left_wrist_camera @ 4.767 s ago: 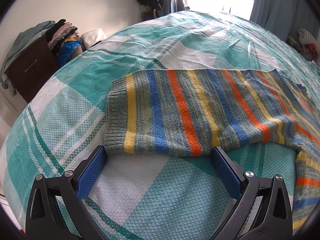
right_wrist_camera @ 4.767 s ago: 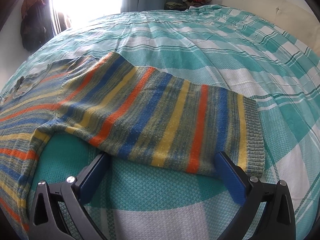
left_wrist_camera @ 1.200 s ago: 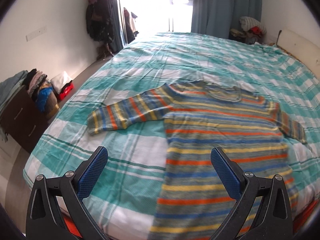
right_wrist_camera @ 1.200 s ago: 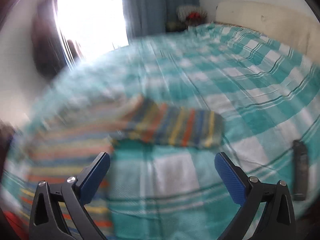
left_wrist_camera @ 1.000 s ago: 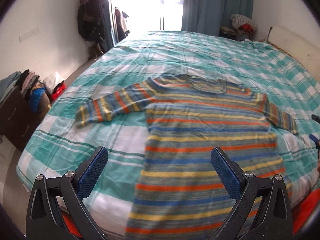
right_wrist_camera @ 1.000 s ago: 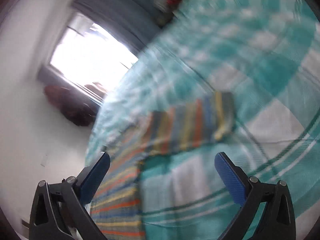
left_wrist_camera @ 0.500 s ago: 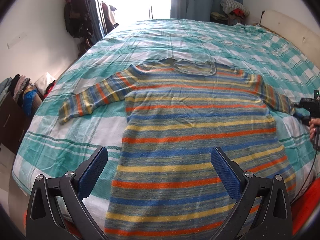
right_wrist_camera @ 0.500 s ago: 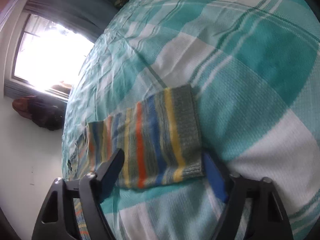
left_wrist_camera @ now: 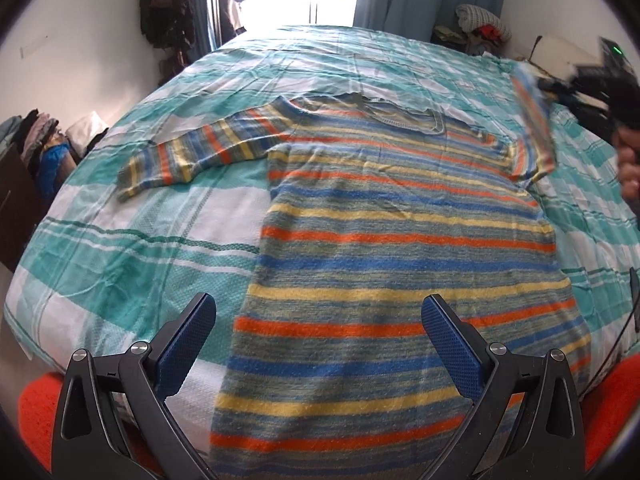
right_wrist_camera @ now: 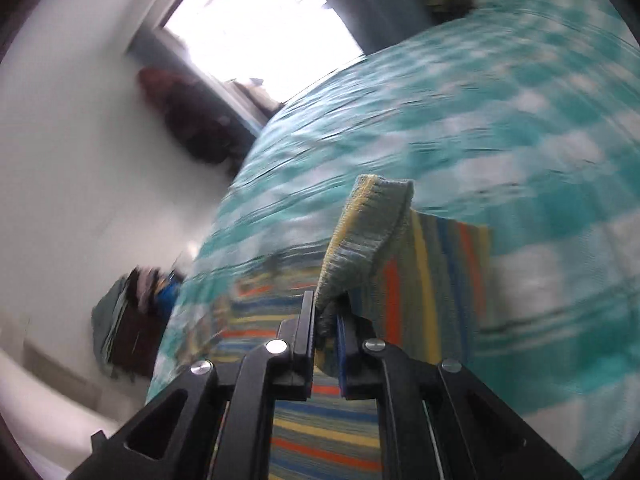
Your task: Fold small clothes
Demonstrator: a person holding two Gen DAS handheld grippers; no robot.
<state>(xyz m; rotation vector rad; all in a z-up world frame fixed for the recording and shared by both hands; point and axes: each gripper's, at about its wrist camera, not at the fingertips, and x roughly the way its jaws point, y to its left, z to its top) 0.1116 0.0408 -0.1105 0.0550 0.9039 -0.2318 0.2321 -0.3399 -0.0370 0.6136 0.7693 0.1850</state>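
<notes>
Striped knit in orange, blue, yellow and grey-green, the sweater (left_wrist_camera: 404, 216) lies flat on its back across the bed (left_wrist_camera: 120, 236), hem at the near edge and collar toward the far end. The left gripper (left_wrist_camera: 320, 320) hovers above the hem with its blue-padded fingers (left_wrist_camera: 186, 332) spread wide, touching nothing. One sleeve (left_wrist_camera: 200, 152) lies stretched out toward the bed's left edge. At the right edge, the right gripper (right_wrist_camera: 325, 328) is pressed together on the cuff (right_wrist_camera: 360, 240) of the other sleeve, which rises off the cover (the left view shows it lifted and tilted inward over the shoulder). A pile of clothes (left_wrist_camera: 36, 140) sits beside the bed's left edge.
</notes>
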